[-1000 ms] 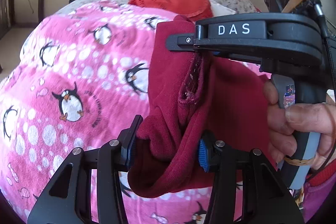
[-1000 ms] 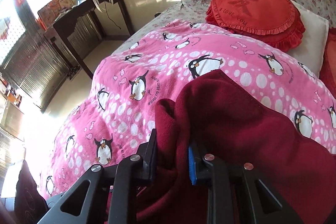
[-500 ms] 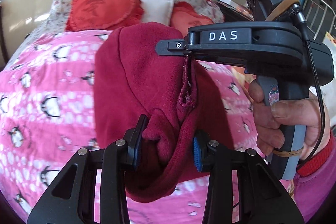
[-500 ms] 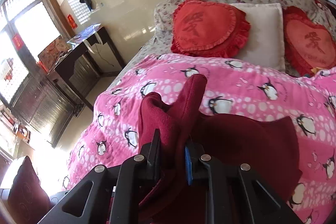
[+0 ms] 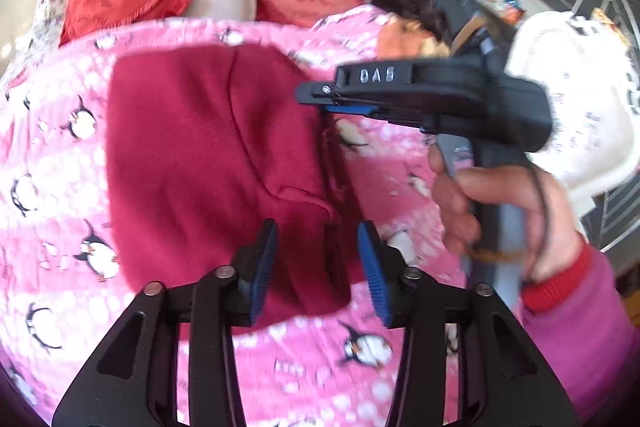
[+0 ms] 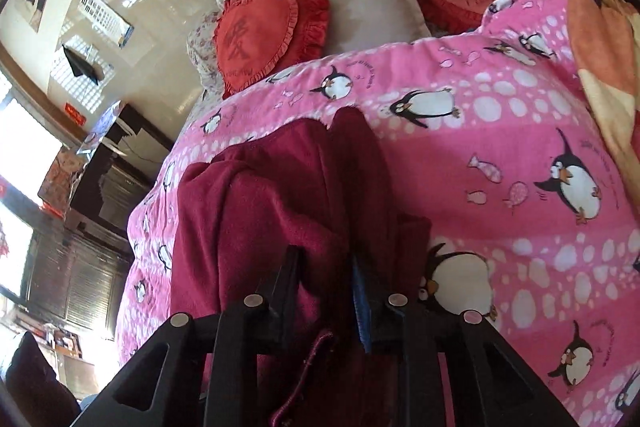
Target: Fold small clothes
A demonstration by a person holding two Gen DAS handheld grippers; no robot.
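While the left hand-held gripper [image 5: 318,267] stands spread, jaws just opened w/ a near corner of the red garment [image 5: 192,155] loose between them, the right hand-held gripper [image 6: 326,275], jaws also just widening, pinches bunched fleece at its right edge. Risk: if the right one pulls off w/ fleece snagged, the fold drags open. Garment lies on the penguin blanket [image 5: 60,211], long axis approx near-to-far, toward the pillows.

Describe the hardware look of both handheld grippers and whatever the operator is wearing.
The left gripper has black angular fingers with silver rivets and ribbed blue pads. The right gripper shows the same black body with white "DAS" lettering, a grey-blue handle, a black cable, tan rubber bands and a green light on its top module. The hand wears a pink sleeve with a red cuff.
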